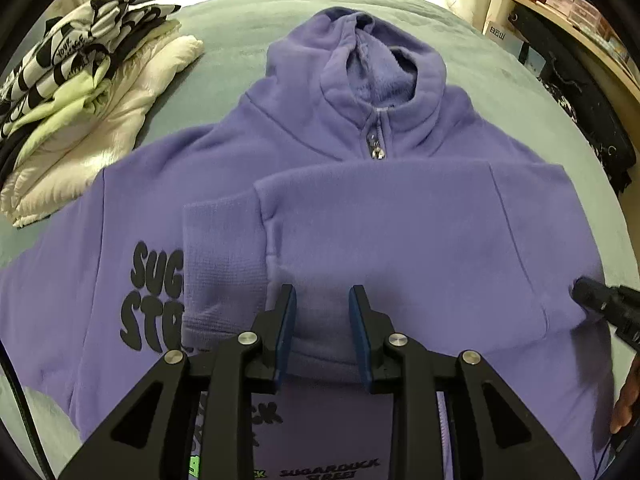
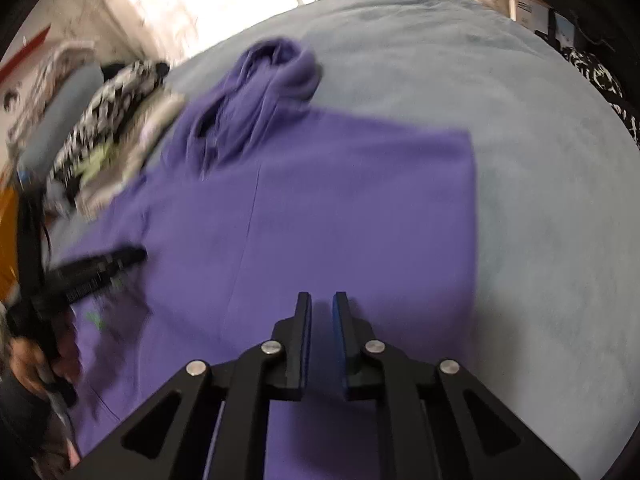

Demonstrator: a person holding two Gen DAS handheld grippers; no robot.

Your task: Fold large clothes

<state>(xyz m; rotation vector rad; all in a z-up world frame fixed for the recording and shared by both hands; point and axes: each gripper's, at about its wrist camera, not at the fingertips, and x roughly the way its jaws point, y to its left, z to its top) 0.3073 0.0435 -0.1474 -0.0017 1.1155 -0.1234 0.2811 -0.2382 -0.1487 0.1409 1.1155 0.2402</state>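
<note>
- Purple hoodie (image 1: pixel 400 232) lies flat, front up, on the grey-green bed (image 1: pixel 224 28); hood (image 1: pixel 360 56) at the far end, zip pull (image 1: pixel 376 144) just under the collar.
- One sleeve (image 1: pixel 248 248) is folded across the chest, ribbed cuff pointing toward my left cam. Black "SUG / STR" print (image 1: pixel 154 296) shows on the part left of it; more print near the hem, partly hidden by the claw body.
- Left claw (image 1: pixel 322 300): fingers part-spread w/ a gap, blue pads (image 1: pixel 288 332) either side of the folded layer's near edge. Fabric sits between them; I can't see the pads squeezing it, so I read it as not gripping.
- Right claw (image 2: pixel 322 300): narrow slit between the pads, nearly pressed together, nothing between them. It hangs over the hoodie's near right part, close to the straight side edge; can't tell if the tips touch cloth.
- Right cam pic is motion-blurred, esp. on the left side; hood there looks bunched.
- Right claw's tip pokes in at the right edge of the left cam view, on or just over the hoodie; a bit of hand (image 1: pixel 626 404) below it.
- In the right cam the left claw shows at the left w/ a hand (image 2: pixel 32 364) on its grip.
- Stack of folded clothes (image 1: pixel 80 92) sits on the bed, left of the hood: b/w patterned piece on top, pale green, then cream.
- Shelf (image 1: pixel 576 12) w/ boxes at far right, off the bed.
</note>
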